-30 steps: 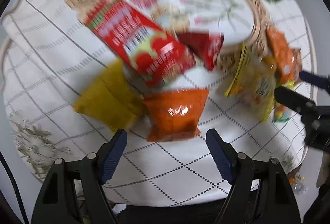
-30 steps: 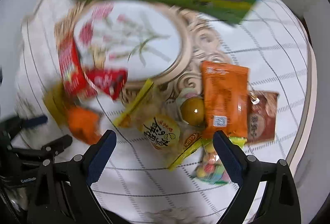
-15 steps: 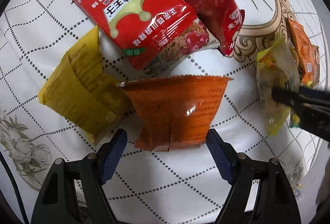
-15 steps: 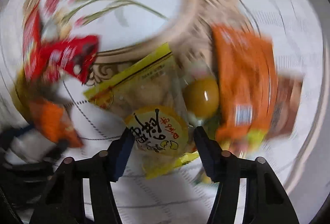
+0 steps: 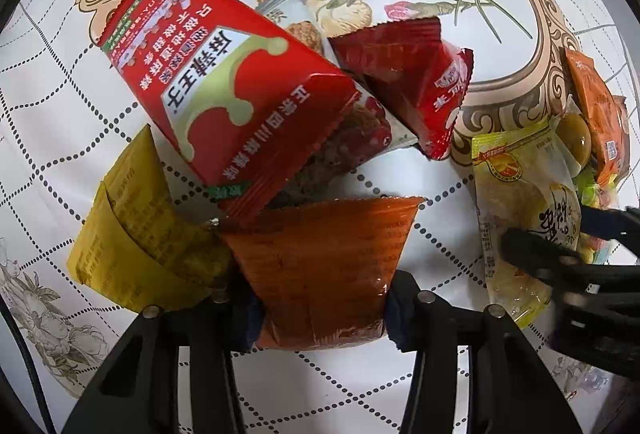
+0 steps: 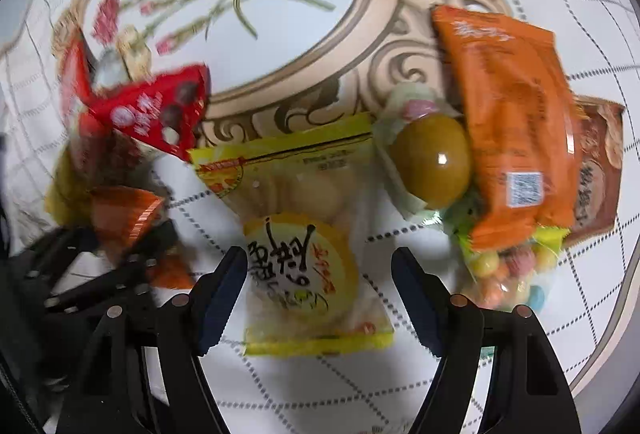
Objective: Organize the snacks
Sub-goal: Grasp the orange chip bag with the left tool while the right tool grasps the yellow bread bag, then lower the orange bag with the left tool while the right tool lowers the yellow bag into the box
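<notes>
the left gripper (image 5: 322,308) has just closed, its jaws pinching the orange packet (image 5: 324,258) near the tablecloth's (image 5: 52,122) front edge. the right gripper (image 6: 320,294), jaws just widening, straddles the yellow packet (image 6: 304,266) without touching.

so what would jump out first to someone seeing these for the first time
Probably the big red snack packet lying slanted over the flowered tablecloth. Next, the left gripper, whose jaws have just been closing, pinches the orange packet below it, while the right gripper straddles a yellow-labelled clear packet.
</notes>
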Action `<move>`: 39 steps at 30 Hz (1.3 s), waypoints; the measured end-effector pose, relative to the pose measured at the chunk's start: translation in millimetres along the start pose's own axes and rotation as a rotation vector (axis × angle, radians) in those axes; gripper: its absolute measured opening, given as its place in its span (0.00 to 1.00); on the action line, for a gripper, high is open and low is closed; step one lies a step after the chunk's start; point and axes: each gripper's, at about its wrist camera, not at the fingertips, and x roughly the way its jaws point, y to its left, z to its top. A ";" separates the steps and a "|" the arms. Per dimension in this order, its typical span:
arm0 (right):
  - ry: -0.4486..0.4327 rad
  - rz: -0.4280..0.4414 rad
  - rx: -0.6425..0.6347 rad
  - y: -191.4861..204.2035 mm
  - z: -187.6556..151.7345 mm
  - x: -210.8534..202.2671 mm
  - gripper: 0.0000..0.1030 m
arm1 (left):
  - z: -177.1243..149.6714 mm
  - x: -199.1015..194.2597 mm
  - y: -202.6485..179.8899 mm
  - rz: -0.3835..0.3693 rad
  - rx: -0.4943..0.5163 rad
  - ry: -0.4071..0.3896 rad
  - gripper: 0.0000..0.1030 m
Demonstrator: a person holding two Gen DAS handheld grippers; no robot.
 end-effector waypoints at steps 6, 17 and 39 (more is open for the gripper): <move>-0.022 0.048 0.055 3.0 -10.2 -5.6 0.41 | 3.5 -23.6 31.0 -0.026 -0.019 -0.016 0.42; -0.130 0.241 0.113 -24.1 -2.3 -103.5 0.39 | 24.0 -123.9 45.8 -0.187 -0.015 -0.103 0.42; -0.513 0.165 0.206 -47.8 209.2 -285.9 0.39 | 282.6 -242.4 38.0 -0.065 0.039 -0.297 0.42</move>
